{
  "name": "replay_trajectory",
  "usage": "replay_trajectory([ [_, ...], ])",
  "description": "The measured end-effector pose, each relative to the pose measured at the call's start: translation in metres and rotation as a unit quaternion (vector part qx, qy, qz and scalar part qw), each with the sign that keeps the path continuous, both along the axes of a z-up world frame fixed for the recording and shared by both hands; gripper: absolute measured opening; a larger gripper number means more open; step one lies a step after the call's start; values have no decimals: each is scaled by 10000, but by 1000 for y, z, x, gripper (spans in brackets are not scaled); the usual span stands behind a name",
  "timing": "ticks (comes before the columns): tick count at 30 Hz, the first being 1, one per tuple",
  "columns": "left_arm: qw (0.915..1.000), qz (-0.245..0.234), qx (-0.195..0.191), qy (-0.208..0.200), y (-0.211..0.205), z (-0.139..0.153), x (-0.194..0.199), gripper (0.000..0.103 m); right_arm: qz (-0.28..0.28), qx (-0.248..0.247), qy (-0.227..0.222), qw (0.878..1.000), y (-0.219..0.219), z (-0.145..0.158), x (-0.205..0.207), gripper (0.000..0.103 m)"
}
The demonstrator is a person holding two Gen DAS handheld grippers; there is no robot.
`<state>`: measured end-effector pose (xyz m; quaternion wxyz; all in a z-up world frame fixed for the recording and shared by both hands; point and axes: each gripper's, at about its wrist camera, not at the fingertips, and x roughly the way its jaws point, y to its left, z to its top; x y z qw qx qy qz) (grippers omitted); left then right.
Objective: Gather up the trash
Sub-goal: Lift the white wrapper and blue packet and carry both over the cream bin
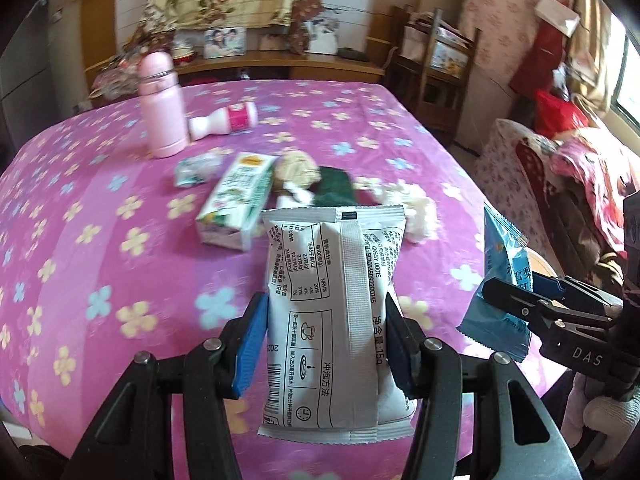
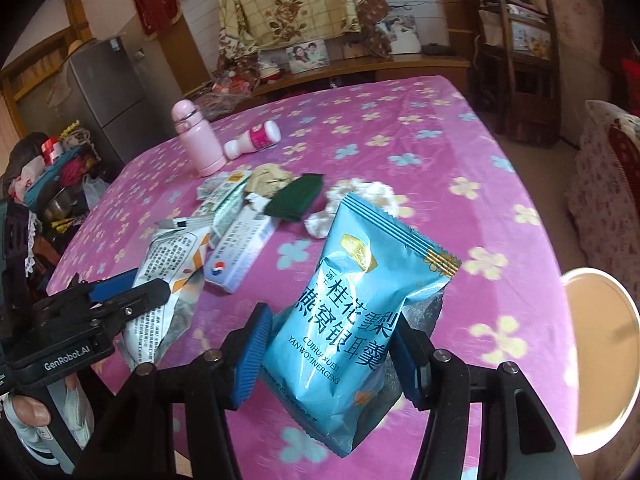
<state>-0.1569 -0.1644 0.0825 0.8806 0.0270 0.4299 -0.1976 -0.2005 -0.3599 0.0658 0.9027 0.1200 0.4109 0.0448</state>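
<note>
Both grippers loaded, slip risk mid-carry.
Left gripper (image 1: pixel 326 340) clamps white sachet (image 1: pixel 334 312); right gripper (image 2: pixel 332 348) clamps blue packet (image 2: pixel 352 320). Glossy film, edge grips: either could drop onto table (image 2: pixel 460 160).

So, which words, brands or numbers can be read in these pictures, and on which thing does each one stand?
"GenRobot.AI": body of the left gripper.
"DAS": body of the right gripper.
"CUIHUA XUELI YANWOYINER GENG": blue sachet in the right gripper.
"15g" and "NRV%": white sachet in the left gripper.
Green carton and white box: print too blurred to read.
</note>
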Motion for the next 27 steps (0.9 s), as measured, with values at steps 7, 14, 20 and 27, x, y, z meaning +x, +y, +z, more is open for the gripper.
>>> replay_trajectory([
  [7, 9991, -414, 97, -38, -53, 1, -4, 56, -348, -67, 11, 9994, -44, 2, -21, 60],
  [14, 9961, -865, 158, -82, -109, 3, -10, 56, -773, -78, 49, 9970, -91, 0, -41, 60],
  [20, 9926, -1210, 92, -36, -153, 3, -14, 56, -1120, -143, 136, 9935, -129, -6, -55, 60],
  [27, 9882, -1521, 8, 169, -198, -3, -18, 56, -1511, -115, 224, 9882, -170, -14, -72, 60],
])
